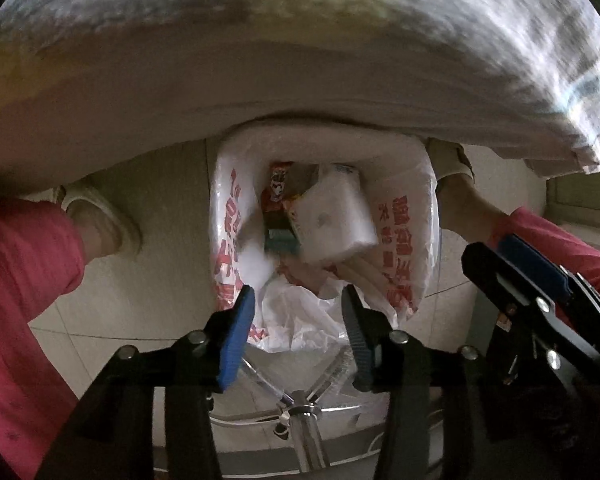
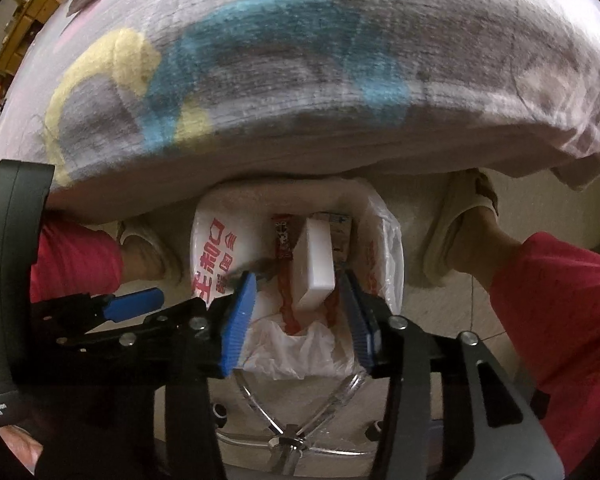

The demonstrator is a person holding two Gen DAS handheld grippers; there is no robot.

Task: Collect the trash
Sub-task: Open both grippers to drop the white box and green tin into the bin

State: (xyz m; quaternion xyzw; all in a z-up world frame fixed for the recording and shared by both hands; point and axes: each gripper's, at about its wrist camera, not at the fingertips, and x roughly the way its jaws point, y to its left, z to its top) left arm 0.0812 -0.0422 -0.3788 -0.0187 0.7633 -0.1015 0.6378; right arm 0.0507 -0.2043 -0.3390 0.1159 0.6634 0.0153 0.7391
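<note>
left hand-held gripper [image 1: 298,300] seen part open, nothing pinched | bag [image 1: 400,216] lined in the bin on the floor below, white box [image 1: 332,220] and red wrapper [image 1: 276,188] inside | right hand-held gripper [image 2: 298,292] part open too, nothing gripped

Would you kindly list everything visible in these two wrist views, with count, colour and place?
White plastic bag with red print: one, lining the bin, mouth open below both grippers.
White rectangular foam block: one, white, inside the bag, tilted.
Red snack wrapper: one, red, inside the bag beside the block.
Patterned fabric cover: one, grey with blue and yellow, overhanging the bag's far side.
Chrome chair base: one, silver, on the floor nearest the cameras.
Pale floor tiles: beige, beneath everything.
Cream slippers: two, either side of the bag.
Pink trouser legs: two.
Left gripper: blue fingers apart, empty.
Right gripper: blue fingers apart, empty.
</note>
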